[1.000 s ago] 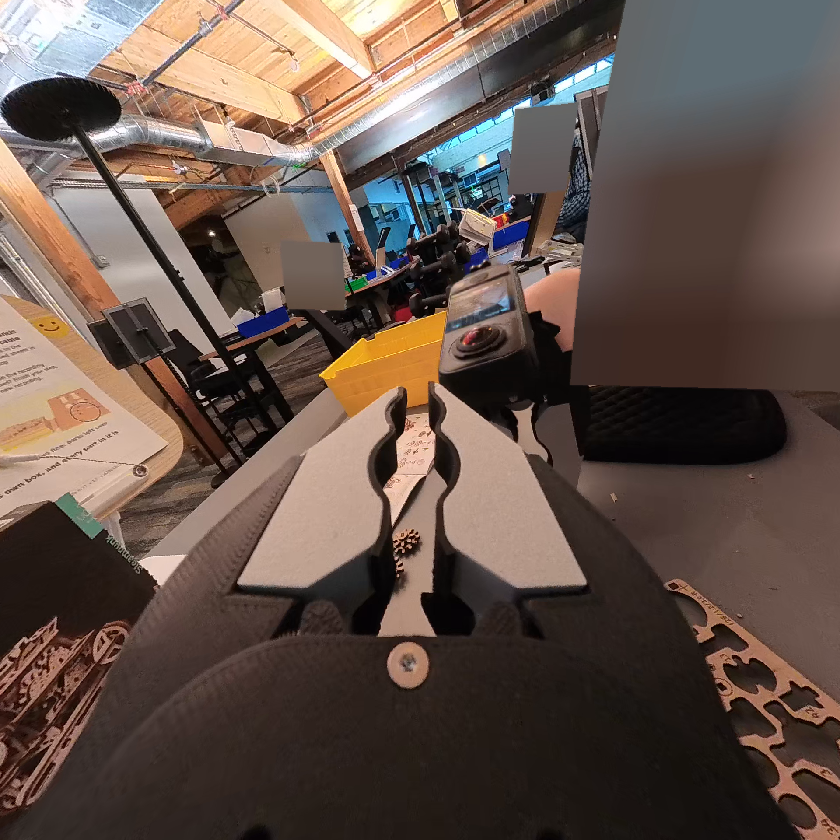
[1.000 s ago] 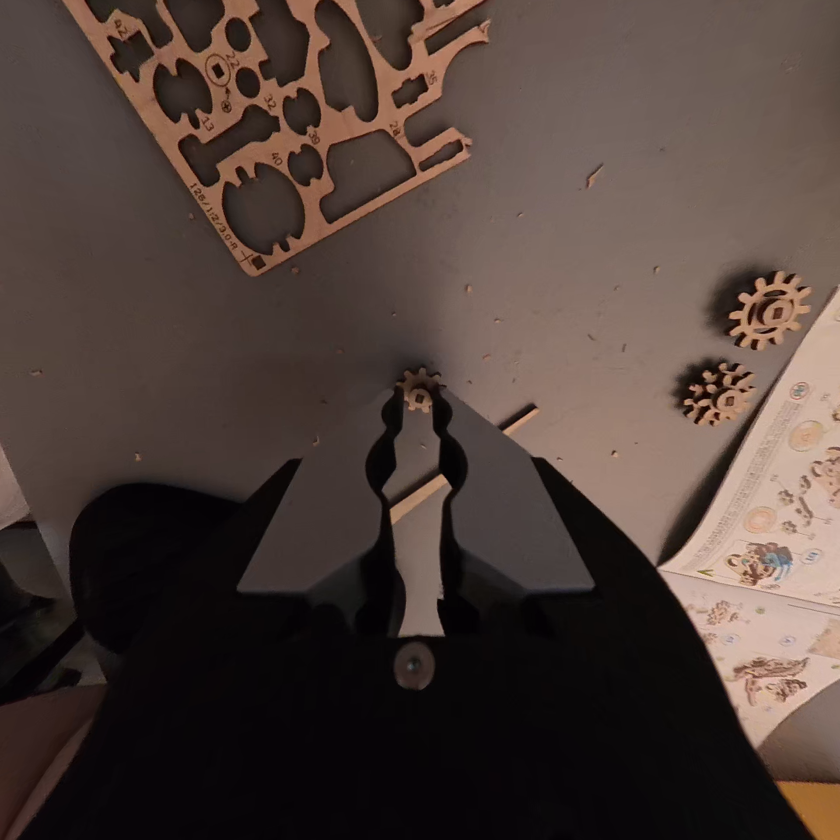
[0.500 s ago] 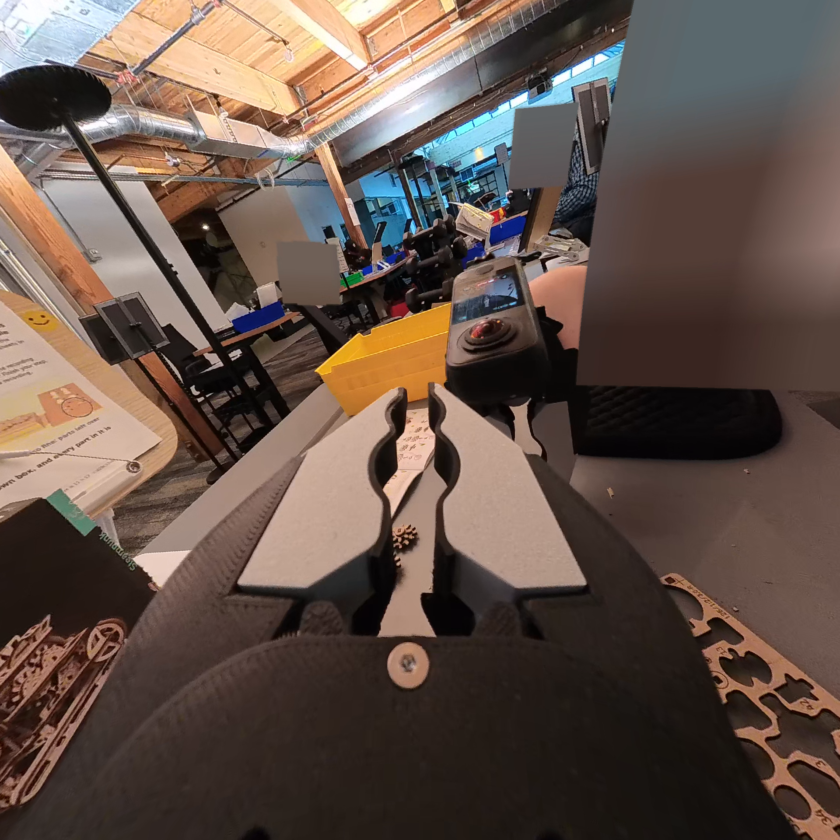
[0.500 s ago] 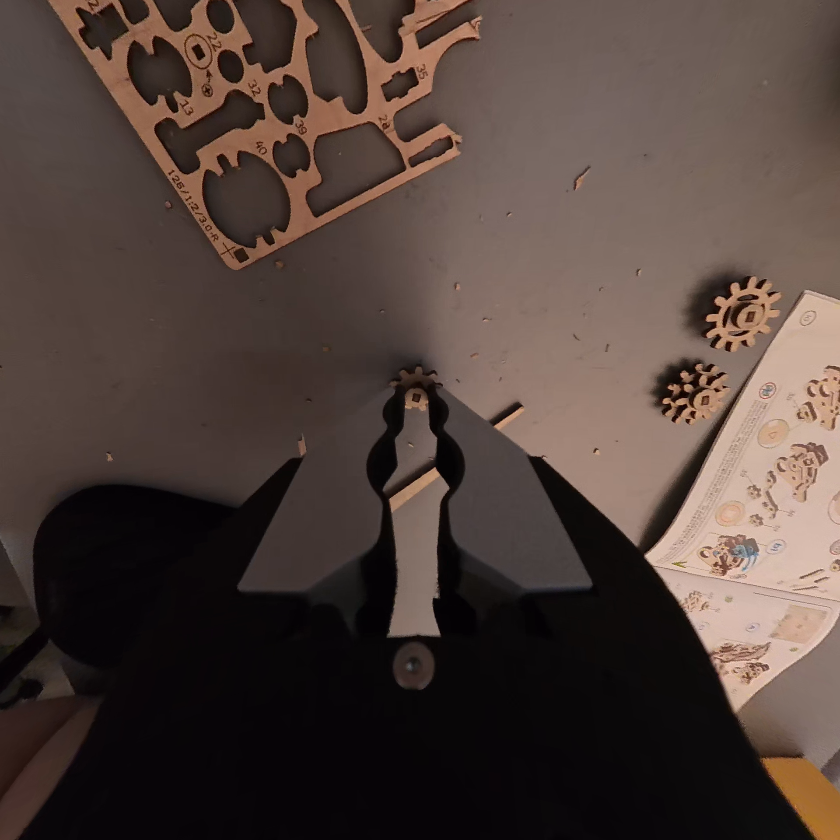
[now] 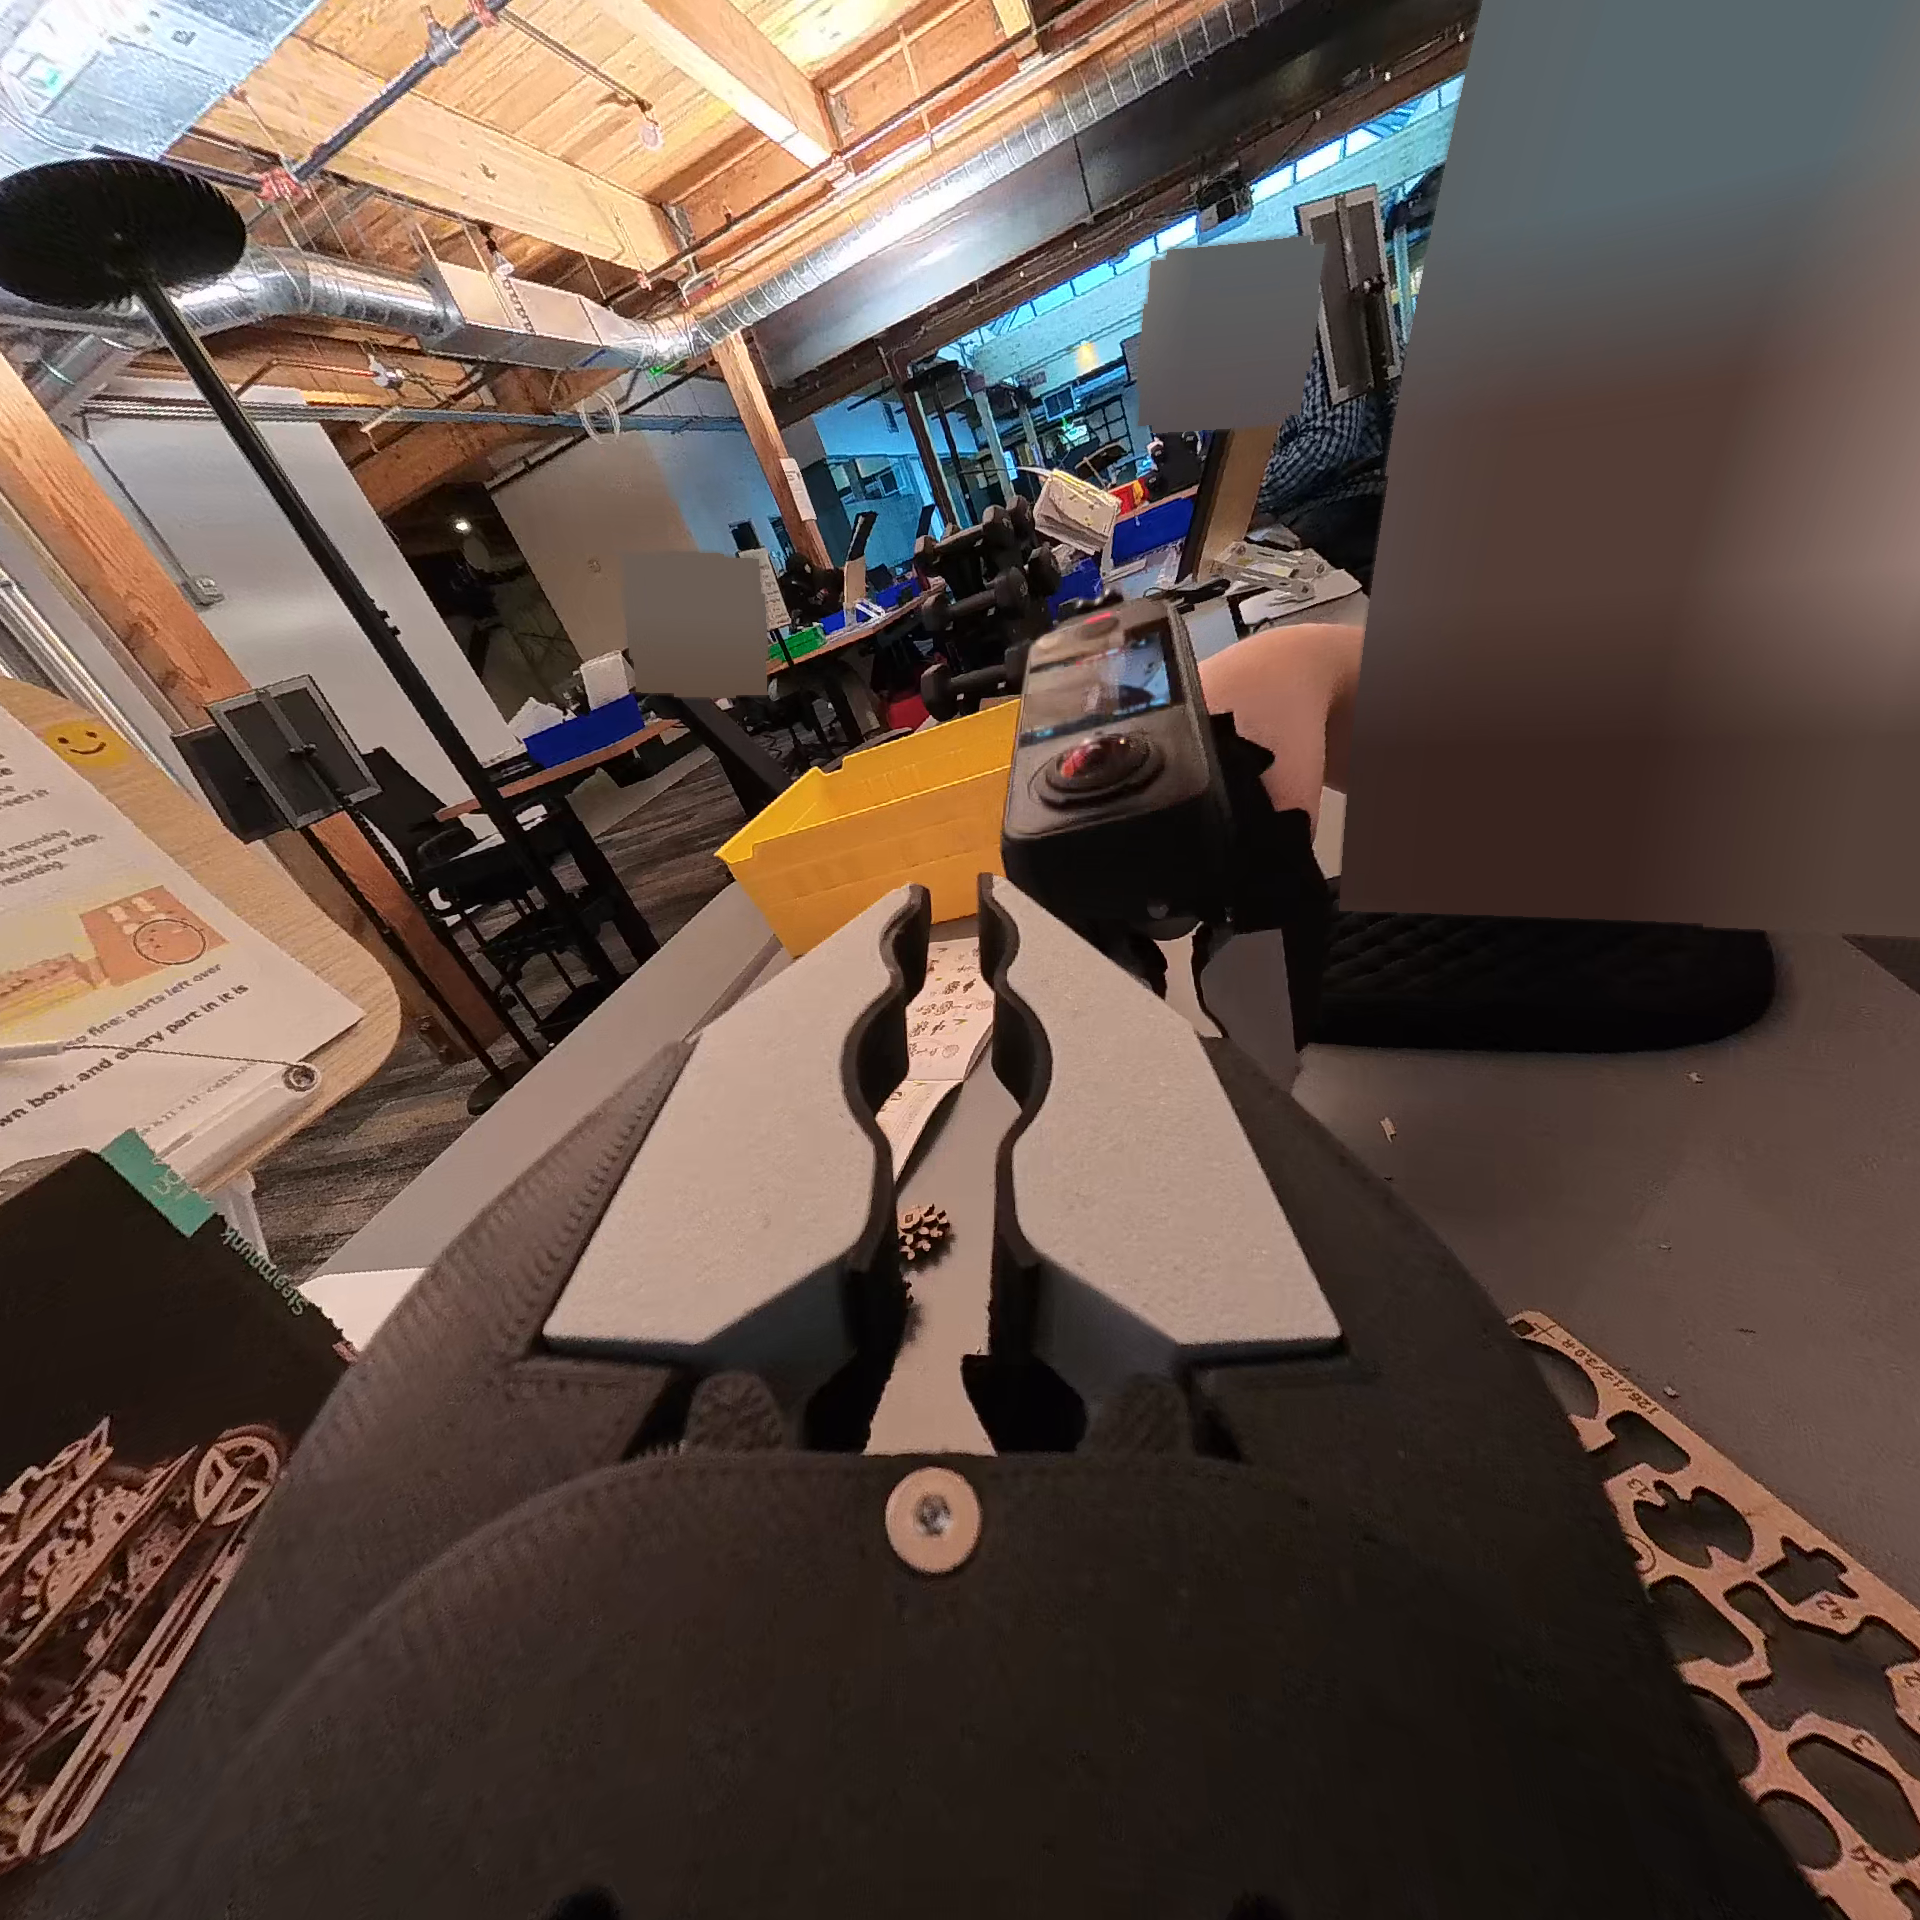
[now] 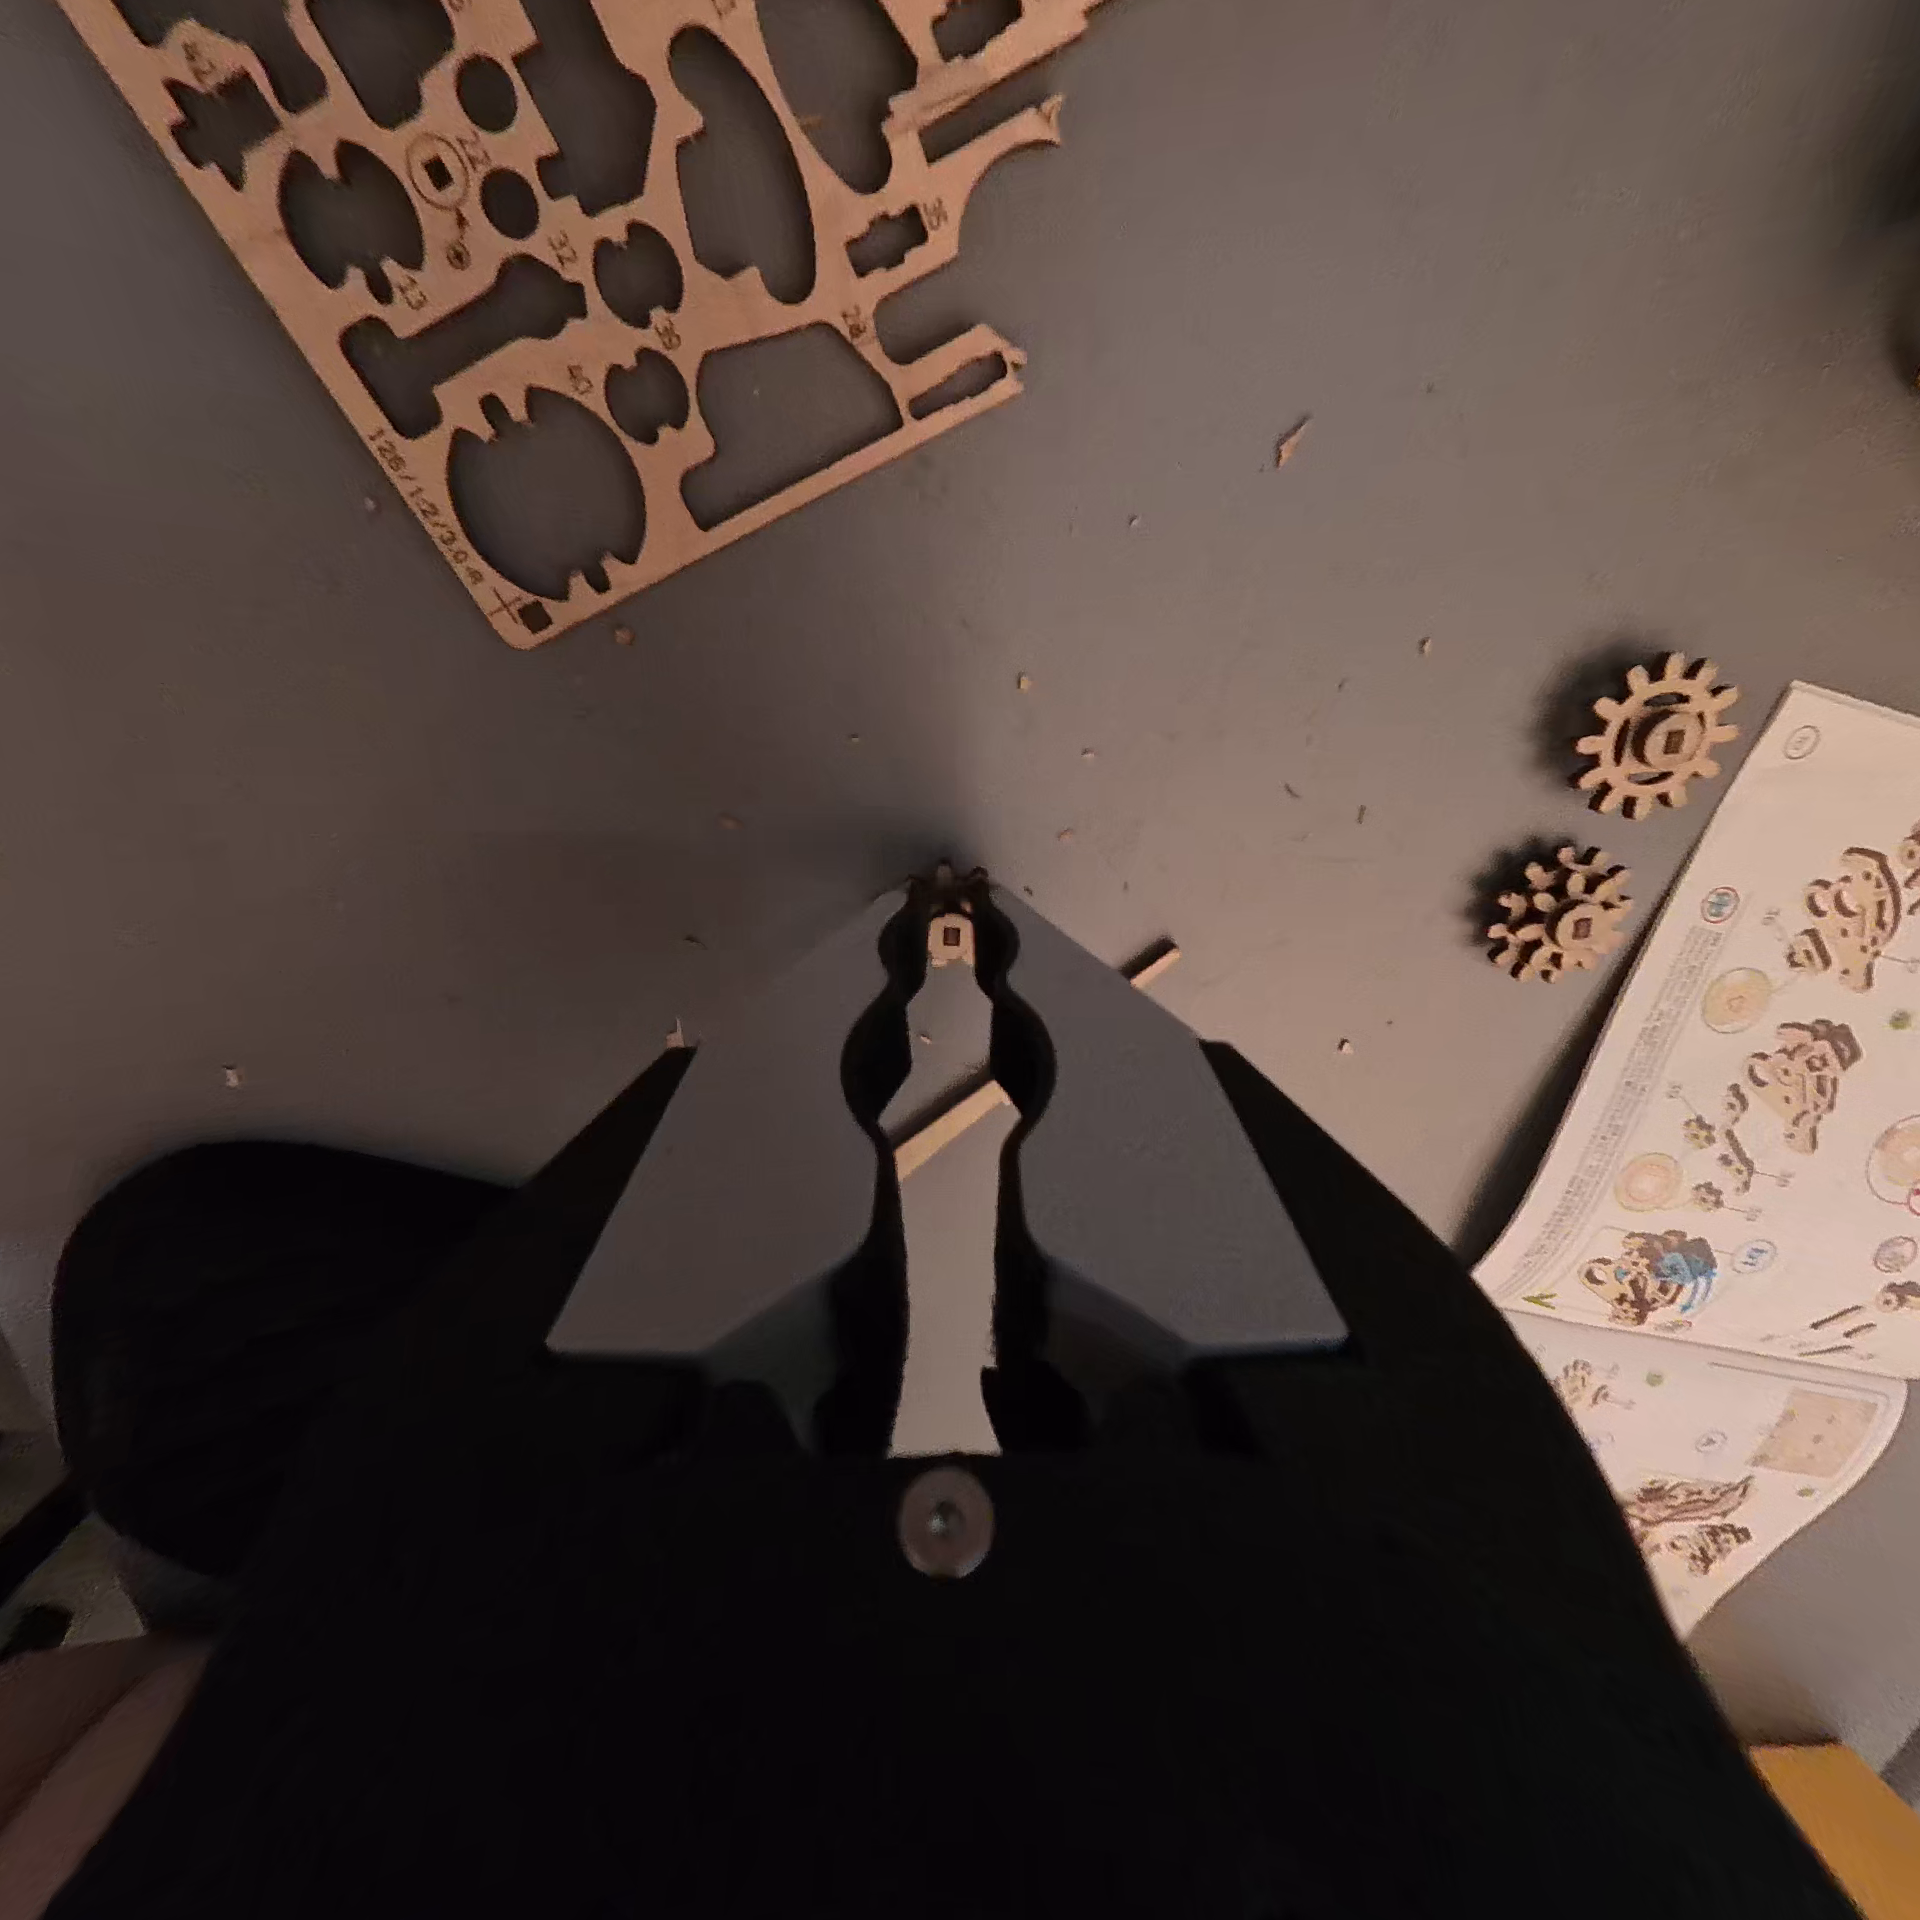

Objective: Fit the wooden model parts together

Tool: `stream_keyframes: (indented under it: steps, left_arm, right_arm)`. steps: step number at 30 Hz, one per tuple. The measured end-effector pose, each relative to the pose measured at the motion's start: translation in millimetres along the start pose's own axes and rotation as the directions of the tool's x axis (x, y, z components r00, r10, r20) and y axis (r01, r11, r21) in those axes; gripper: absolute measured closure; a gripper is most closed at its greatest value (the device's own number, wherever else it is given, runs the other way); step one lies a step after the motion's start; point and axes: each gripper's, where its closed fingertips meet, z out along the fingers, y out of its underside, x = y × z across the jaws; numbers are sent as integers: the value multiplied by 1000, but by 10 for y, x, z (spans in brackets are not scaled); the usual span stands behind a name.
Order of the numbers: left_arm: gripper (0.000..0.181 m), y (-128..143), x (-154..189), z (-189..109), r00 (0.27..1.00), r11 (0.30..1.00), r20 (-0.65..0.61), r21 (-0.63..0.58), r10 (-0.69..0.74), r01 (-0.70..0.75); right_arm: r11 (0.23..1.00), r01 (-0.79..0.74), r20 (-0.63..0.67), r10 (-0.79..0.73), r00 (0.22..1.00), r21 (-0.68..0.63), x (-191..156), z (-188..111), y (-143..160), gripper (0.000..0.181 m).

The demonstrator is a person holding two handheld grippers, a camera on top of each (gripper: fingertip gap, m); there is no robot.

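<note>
My right gripper [image 6: 948, 914], jaws now drawn tighter than a second ago, pinches the small gear [image 6: 948, 928], ready for lifting; my left gripper [image 5: 951, 914] hovers slightly parted, empty.

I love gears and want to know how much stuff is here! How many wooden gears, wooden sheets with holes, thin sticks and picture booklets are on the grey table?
Wooden gears: 3, namely the small gear in the right gripper, the big gear and the dark-toothed gear
Punched-out wooden sheet: 1
Thin wooden stick: 1
Picture booklet: 1
Total: 6
</note>
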Motion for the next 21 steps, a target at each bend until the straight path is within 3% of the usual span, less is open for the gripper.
stream_keyframes:
  steps: [21]
  left_arm:
    - [174, 33, 14, 24, 1000, 1000, -6, -5, -11, 11]
  right_arm:
    - [998, -28, 42, 26, 999, 56, -13, 0, 21, 179]
